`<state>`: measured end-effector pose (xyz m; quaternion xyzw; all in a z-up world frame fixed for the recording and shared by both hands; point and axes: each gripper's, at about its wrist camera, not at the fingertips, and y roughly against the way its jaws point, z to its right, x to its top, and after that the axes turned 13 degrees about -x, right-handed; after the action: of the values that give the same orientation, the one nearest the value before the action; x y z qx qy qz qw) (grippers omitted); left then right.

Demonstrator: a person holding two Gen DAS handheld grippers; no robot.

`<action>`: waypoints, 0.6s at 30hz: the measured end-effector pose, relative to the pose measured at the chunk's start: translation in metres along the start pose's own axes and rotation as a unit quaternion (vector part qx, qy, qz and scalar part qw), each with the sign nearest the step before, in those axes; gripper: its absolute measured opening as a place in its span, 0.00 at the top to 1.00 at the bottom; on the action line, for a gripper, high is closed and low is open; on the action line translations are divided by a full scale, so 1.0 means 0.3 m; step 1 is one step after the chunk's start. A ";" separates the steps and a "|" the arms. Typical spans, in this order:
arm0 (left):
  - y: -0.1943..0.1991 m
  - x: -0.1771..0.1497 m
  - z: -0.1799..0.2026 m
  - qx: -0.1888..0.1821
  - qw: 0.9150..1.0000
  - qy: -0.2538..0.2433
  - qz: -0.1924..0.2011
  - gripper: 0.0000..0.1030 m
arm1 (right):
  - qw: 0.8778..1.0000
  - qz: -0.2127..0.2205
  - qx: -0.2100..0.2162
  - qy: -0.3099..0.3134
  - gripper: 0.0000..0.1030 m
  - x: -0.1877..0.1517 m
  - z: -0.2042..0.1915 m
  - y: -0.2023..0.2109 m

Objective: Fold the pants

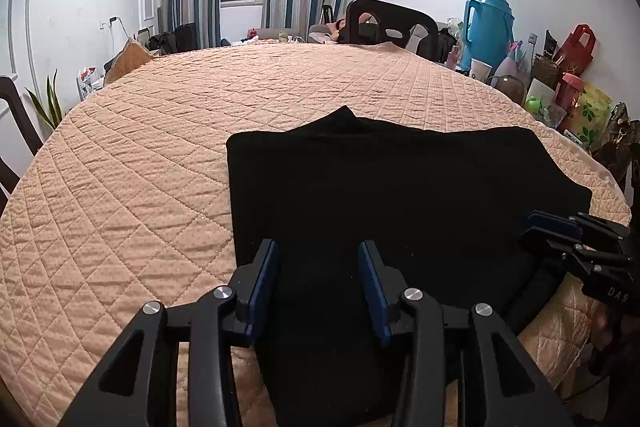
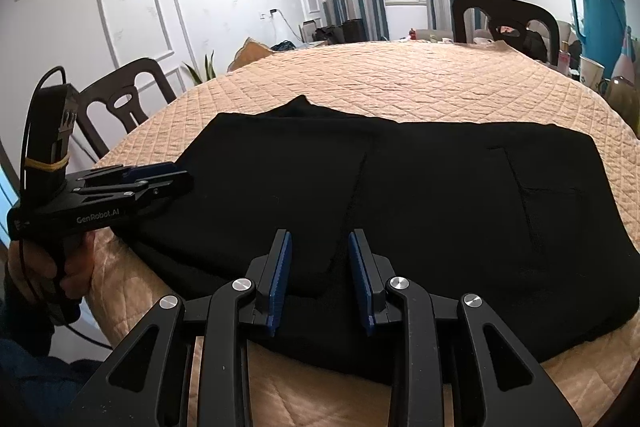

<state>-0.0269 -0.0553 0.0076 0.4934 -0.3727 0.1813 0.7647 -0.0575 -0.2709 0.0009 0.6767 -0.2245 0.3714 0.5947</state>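
Black pants [image 1: 400, 195] lie folded into a broad flat block on the near part of a round table with a peach quilted cover [image 1: 160, 147]; in the right wrist view the pants [image 2: 440, 211] show a back pocket seam. My left gripper [image 1: 318, 255] is open and empty, hovering over the pants' near left part. My right gripper [image 2: 318, 247] is open and empty over the pants' near edge. The right gripper shows at the right edge of the left wrist view [image 1: 560, 227], and the left gripper shows at the left of the right wrist view [image 2: 160, 175].
Dark chairs stand around the table: one at the far side [image 1: 392, 23], one at the left [image 2: 124, 99]. A blue thermos [image 1: 490, 23], cups, bags and bottles crowd the right side by the wall. A plant [image 1: 48, 103] stands at the left.
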 end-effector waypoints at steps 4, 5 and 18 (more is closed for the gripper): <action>0.001 0.001 0.002 -0.002 1.000 0.000 0.001 0.55 | 1.000 0.000 -0.019 -0.002 0.70 -0.003 0.026 0.014; 0.001 0.001 0.002 -0.003 1.000 0.000 0.001 0.55 | 1.000 -0.001 -0.030 -0.002 0.70 -0.004 0.035 0.016; -0.003 0.003 0.009 -0.001 1.000 -0.004 -0.001 0.53 | 0.994 0.005 -0.078 -0.080 0.70 -0.035 0.229 0.096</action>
<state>-0.0268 -0.0582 0.0083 0.4939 -0.3754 0.1778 0.7639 -0.0693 -0.3446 0.0101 0.6548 -0.3028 0.3001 0.6242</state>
